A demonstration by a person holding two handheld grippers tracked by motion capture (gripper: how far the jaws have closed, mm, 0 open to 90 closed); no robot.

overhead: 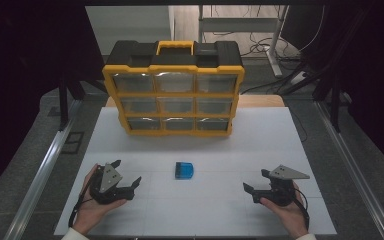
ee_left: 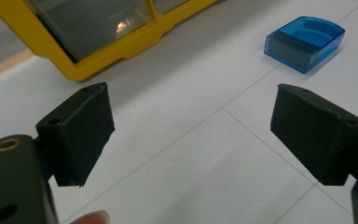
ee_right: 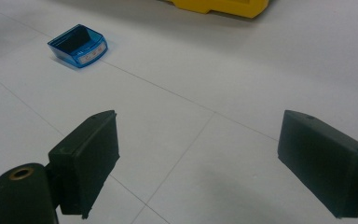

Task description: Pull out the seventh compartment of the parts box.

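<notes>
The left gripper (overhead: 128, 179) and the right gripper (overhead: 256, 184) are lying nearest the camera in the high view, each sitting in a hand at the near edge of the white table (overhead: 260, 140); both are standing with jaws spread wide and gripping nothing; a small blue translucent box (overhead: 184, 170) is resting on the table between the two, slightly farther from the person, well apart from either and touching neither; its long axis cannot be told with confidence, as it is appearing nearly square from above; in the left gripper view the blue box (ee_left: 305, 43) is sitting up and to the right beyond the jaws, its rounded edge facing away from that gripper; in the right gripper view the box (ee_right: 78, 45) is lying up and to the left, showing an open hollow top and a pale labelled side; a yellow and black drawer organiser (overhead: 174, 90) is standing upright at the far side of the table, its nine clear drawers facing the person.
</notes>
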